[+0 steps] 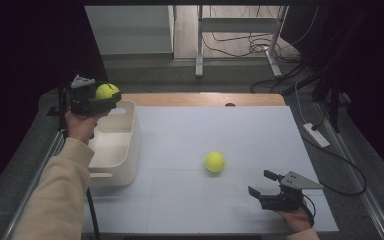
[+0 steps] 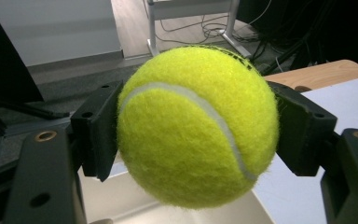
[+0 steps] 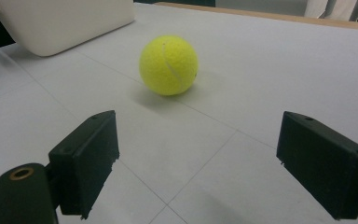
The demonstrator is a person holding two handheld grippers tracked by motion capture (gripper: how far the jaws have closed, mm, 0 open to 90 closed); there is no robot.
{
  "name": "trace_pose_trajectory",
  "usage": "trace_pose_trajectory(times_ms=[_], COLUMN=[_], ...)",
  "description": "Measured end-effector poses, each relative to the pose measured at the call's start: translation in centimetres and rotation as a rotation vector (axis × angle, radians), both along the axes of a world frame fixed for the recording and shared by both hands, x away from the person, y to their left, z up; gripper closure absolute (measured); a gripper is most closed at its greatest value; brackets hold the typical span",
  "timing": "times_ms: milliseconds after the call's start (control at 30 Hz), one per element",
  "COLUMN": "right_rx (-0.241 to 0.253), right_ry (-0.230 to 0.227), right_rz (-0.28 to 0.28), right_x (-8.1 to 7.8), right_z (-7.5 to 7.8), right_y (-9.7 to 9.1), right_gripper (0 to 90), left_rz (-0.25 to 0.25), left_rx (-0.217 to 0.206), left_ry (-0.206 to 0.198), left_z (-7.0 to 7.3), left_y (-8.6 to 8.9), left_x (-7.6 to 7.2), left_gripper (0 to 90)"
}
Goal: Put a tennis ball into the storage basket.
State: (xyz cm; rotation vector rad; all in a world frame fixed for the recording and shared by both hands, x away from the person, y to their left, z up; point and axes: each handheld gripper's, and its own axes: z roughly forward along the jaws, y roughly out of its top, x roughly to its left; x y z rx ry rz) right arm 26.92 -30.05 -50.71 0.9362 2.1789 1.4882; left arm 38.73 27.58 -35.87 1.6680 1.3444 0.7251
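Observation:
My left gripper (image 1: 105, 96) is shut on a yellow tennis ball (image 1: 107, 91), held in the air over the far end of the white bin (image 1: 130, 145). In the left gripper view that held ball (image 2: 198, 126) is pressed between both black pads, with the bin's inside below it. A second tennis ball (image 1: 214, 161) lies loose on the white table top. My right gripper (image 1: 261, 182) rests low near the table's front right, open, with its jaws towards this ball. The right gripper view has this loose ball (image 3: 168, 65) ahead of the wide-apart jaws, with nothing between them.
The white bin stands at the table's left edge, and a corner of the bin (image 3: 65, 23) appears in the right gripper view. Behind the table are a wooden strip (image 1: 205, 99), metal frame legs (image 1: 199, 45) and cables (image 1: 245, 45) on the floor. A power strip (image 1: 316, 135) lies off the right side.

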Motion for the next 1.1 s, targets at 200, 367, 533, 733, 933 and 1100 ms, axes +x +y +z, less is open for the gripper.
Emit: trace_pose_trajectory(times_ms=[200,367,533,733,933,1100], right_rx=[-0.006,-0.005,-0.006,-0.007,-0.007,-0.006], right_ry=[0.0,0.0,-0.001,0.0,0.001,0.002], right_rz=[0.002,0.001,0.001,0.002,0.002,0.003], right_x=[0.0,0.0,0.0,0.0,0.0,0.0], right_z=[0.0,0.0,0.0,-0.1,-0.1,-0.1], right_y=[0.1,0.1,0.1,0.1,0.1,0.1], right_gripper=[12.7,12.7,12.7,12.7,12.7,12.7], left_rz=[0.024,0.049,0.065,0.088,0.102,0.104], left_rx=[-0.002,-0.002,0.002,0.002,0.008,0.008], left_ry=[0.02,0.042,0.065,0.096,0.147,0.168], left_z=[-0.4,-0.8,-1.3,-1.9,-2.6,-2.9], left_y=[0.7,1.5,2.2,2.8,3.1,3.3], left_x=[0.4,0.6,0.9,1.5,2.1,2.3], left_gripper=[26.3,26.3,26.3,26.3,26.2,26.2])
